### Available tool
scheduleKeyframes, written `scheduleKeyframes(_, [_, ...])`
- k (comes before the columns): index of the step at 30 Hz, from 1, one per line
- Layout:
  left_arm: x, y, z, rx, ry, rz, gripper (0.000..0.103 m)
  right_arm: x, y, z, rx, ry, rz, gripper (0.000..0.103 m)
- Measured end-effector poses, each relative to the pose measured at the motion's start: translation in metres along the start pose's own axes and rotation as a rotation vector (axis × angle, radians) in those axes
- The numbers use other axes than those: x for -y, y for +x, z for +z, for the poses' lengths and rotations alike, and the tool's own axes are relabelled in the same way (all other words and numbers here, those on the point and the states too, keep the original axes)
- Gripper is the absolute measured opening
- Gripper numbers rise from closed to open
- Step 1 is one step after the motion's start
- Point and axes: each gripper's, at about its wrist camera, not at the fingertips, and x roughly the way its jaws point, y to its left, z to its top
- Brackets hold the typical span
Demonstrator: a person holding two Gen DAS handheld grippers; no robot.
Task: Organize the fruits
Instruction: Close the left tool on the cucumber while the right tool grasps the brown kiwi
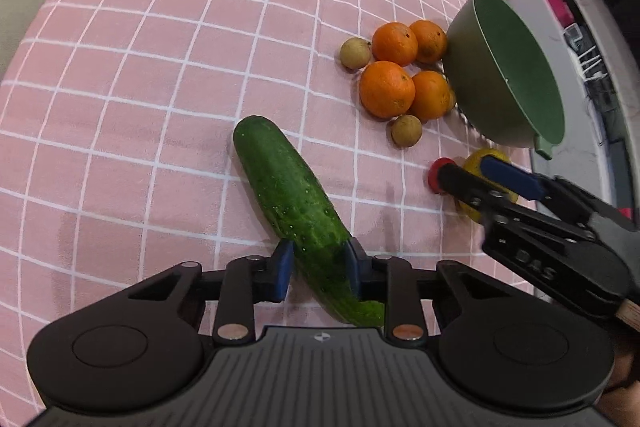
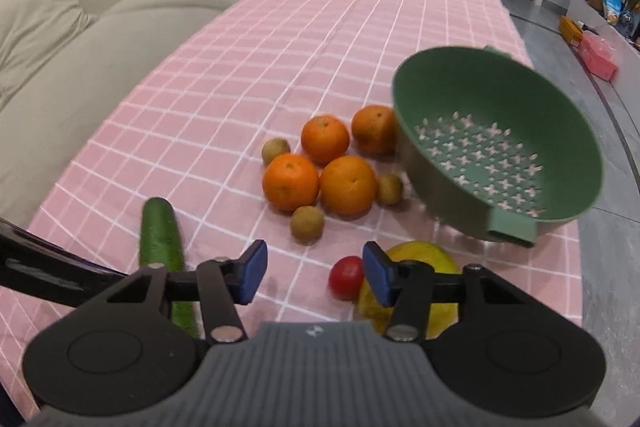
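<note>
A long green cucumber (image 1: 288, 195) lies on the pink checked tablecloth (image 1: 160, 67), and my left gripper (image 1: 319, 265) is shut on its near end, with a blue pad on each side. My right gripper (image 2: 316, 275) hangs open just above the cloth with nothing pressed between its pads. A small red tomato (image 2: 346, 277) sits close to its right pad. A yellow fruit (image 2: 424, 255) lies under its right finger. In the left wrist view the right gripper (image 1: 468, 167) reaches over the tomato (image 1: 436, 175) and the yellow fruit (image 1: 476, 159).
Several oranges (image 2: 348, 185) and three small brown fruits (image 2: 307, 223) cluster mid-table beside a tilted green colander (image 2: 496, 131). A beige sofa (image 2: 80, 67) runs along the table's left side. A grey floor and a cluttered shelf lie to the right.
</note>
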Motion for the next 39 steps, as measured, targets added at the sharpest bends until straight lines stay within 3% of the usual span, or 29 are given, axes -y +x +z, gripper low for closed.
scheduleKeyframes(4, [0.001,0.01,-0.007,0.069,-0.046,0.016,0.064,-0.007,0.016,0.005,-0.011,-0.007,-0.008,0.051])
scheduleKeyframes(6, [0.007,0.015,-0.012,0.119,-0.06,0.041,0.068,-0.009,0.023,0.006,-0.01,-0.015,-0.013,0.05])
scheduleKeyframes(9, [0.017,0.018,-0.018,0.174,-0.069,0.072,0.068,-0.009,0.034,0.007,-0.019,-0.019,-0.038,0.034])
scheduleKeyframes(18, [0.035,0.012,-0.02,0.203,0.068,0.182,0.067,-0.007,0.05,0.016,-0.031,-0.022,0.001,0.034])
scheduleKeyframes(22, [0.031,0.012,-0.021,0.211,0.045,0.166,0.07,-0.015,0.063,0.018,-0.054,-0.047,-0.007,0.032])
scheduleKeyframes(24, [0.03,0.014,-0.021,0.214,0.026,0.169,0.075,-0.018,0.069,0.018,-0.072,-0.075,-0.035,0.022])
scheduleKeyframes(30, [0.026,0.021,-0.022,0.221,-0.059,0.142,0.076,-0.012,0.059,0.023,-0.063,-0.045,0.002,0.021])
scheduleKeyframes(35, [0.039,0.029,-0.026,0.263,-0.018,0.153,0.065,-0.002,0.041,0.031,-0.022,0.014,0.024,0.021])
scheduleKeyframes(39, [0.062,0.041,-0.021,0.257,0.042,0.266,0.071,0.004,0.026,0.037,0.011,0.039,0.042,0.021])
